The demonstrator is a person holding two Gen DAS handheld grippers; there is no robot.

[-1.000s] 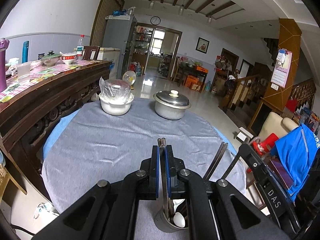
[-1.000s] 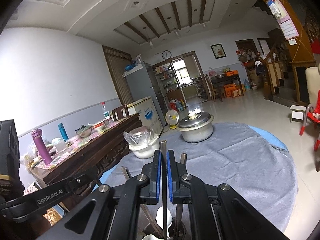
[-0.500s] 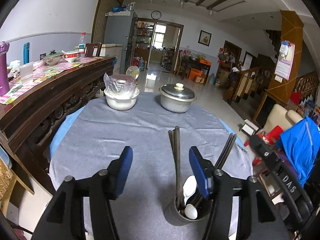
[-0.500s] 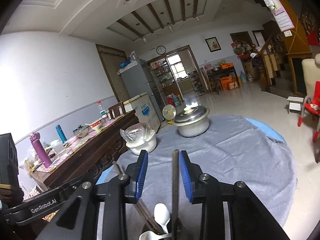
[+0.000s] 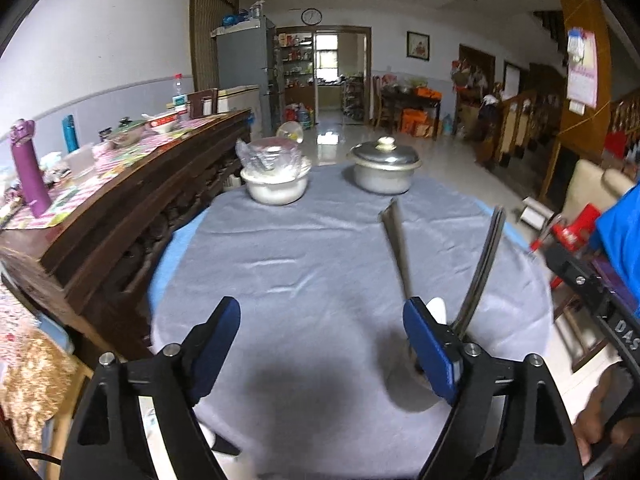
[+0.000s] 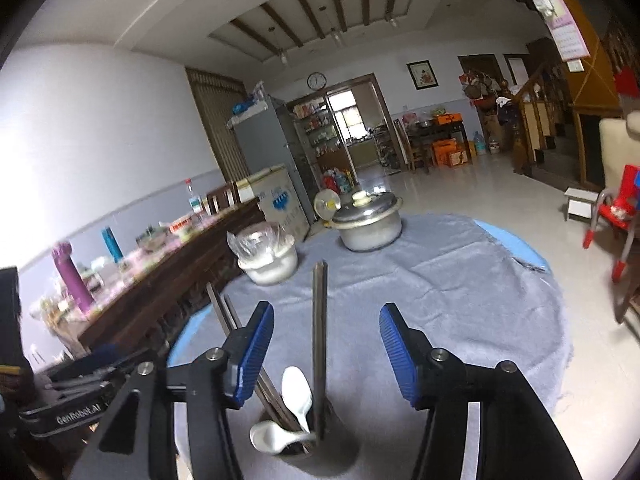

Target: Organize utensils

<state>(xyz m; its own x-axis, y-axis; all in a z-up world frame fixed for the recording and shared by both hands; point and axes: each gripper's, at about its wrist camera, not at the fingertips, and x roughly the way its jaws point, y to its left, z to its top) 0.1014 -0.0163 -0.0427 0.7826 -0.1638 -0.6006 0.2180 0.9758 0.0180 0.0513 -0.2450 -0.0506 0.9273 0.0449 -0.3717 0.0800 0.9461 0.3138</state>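
The grey-clothed counter (image 6: 460,280) carries the utensil cup (image 6: 312,446) at its near edge, chopsticks (image 6: 319,320) upright in it, long axis vertical. My right gripper (image 6: 326,352) has just been opening, its jaws spread either side of one chopstick without touching. My left gripper (image 5: 322,346) has also just been opening, jaws empty, the cup to its right.

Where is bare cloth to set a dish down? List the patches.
Free: the grey cloth between the white bowl, the lidded pot and the left gripper; also right of the pot. Crowded: around the utensil cup.

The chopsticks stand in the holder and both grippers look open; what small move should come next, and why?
Probably draw both grippers back and up. The right gripper and left gripper have just been opening; the chopsticks rest loose in the holder, pads clear.
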